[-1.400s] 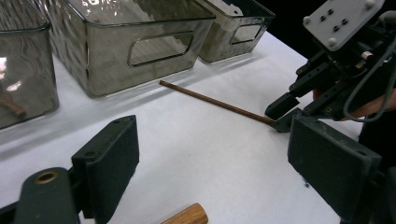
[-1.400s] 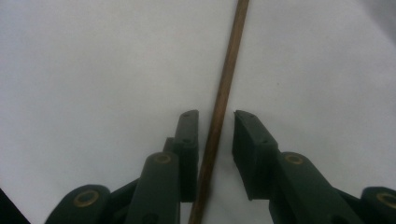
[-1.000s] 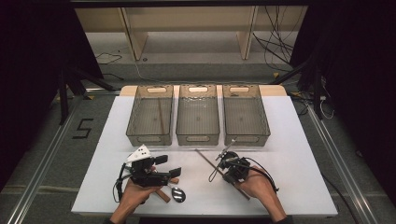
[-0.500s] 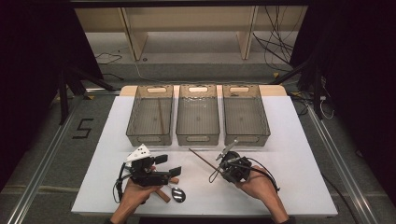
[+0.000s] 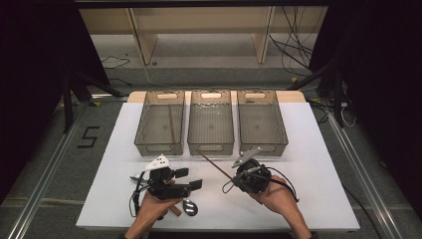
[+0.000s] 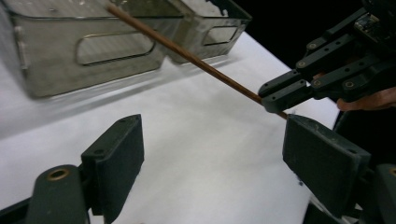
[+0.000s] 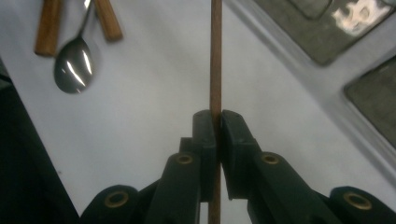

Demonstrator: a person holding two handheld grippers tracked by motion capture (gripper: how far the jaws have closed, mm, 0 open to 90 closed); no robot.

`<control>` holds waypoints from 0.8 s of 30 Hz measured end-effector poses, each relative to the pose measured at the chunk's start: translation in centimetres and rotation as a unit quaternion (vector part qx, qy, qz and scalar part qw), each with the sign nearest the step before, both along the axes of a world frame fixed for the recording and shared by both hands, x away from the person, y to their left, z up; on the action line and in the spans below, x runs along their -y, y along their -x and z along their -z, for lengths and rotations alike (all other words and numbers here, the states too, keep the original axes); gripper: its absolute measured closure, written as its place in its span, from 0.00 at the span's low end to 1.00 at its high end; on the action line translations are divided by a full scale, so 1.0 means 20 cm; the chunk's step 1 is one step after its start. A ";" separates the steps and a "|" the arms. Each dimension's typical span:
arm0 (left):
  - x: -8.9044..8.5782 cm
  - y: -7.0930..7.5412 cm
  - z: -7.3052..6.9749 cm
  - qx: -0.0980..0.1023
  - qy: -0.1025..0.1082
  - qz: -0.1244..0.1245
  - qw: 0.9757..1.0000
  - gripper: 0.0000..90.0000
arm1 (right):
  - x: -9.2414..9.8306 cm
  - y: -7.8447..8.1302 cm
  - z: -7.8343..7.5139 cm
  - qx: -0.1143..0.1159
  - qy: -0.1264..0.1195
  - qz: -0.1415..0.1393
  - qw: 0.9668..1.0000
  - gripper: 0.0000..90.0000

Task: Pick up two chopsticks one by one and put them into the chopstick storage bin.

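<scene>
My right gripper point(image 5: 233, 180) is shut on a thin brown wooden chopstick point(image 5: 211, 162), held off the white table point(image 5: 308, 164). The stick slants up and left toward the front of the middle bin point(image 5: 211, 147). In the right gripper view the chopstick point(image 7: 215, 56) runs straight up from between the pressed jaws of the right gripper point(image 7: 215, 121). My left gripper point(image 5: 189, 178) rests low at the front left, open, nothing between its pads. In the left gripper view the left gripper point(image 6: 215, 163) faces the right gripper point(image 6: 280, 93) and its chopstick point(image 6: 187, 53).
Three clear grey bins stand side by side at the back: left bin point(image 5: 144, 142) with a chopstick point(image 5: 171, 124) inside, middle bin, right bin point(image 5: 261, 147). A metal spoon point(image 5: 189, 208) and wooden handles point(image 7: 46, 23) lie near the front edge by the left hand.
The right gripper has risen with the chopstick and shifted a little toward the bins; the stick's far tip now points higher and further left. The left gripper has stayed put.
</scene>
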State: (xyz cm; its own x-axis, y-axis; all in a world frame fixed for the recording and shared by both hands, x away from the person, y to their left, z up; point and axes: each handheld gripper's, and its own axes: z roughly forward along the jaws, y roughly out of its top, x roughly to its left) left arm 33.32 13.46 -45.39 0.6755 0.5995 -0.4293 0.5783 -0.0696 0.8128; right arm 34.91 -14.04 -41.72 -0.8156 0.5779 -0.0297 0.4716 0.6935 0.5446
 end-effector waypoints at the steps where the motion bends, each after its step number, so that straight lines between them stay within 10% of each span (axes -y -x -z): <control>1: 0.01 0.00 0.00 -0.001 0.003 0.004 1.000 0.23 | 0.00 0.00 -0.01 0.005 -0.010 0.000 1.000 0.95; 11: 0.12 -0.09 -0.06 -0.035 0.053 0.020 0.998 0.30 | -0.02 0.05 -0.05 0.063 -0.071 0.006 0.995 0.95; 24: 0.18 -0.17 -0.11 -0.060 0.109 0.028 0.992 0.51 | -0.04 0.09 -0.06 0.090 -0.093 -0.003 0.992 0.95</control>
State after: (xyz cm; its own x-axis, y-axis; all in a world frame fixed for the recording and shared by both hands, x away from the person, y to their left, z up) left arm 36.70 9.83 -43.27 0.6415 0.4477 -0.6229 0.6713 0.0652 0.7383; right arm 33.03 -13.15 -40.61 -0.8097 0.5829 -0.0684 0.3514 0.5750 0.7389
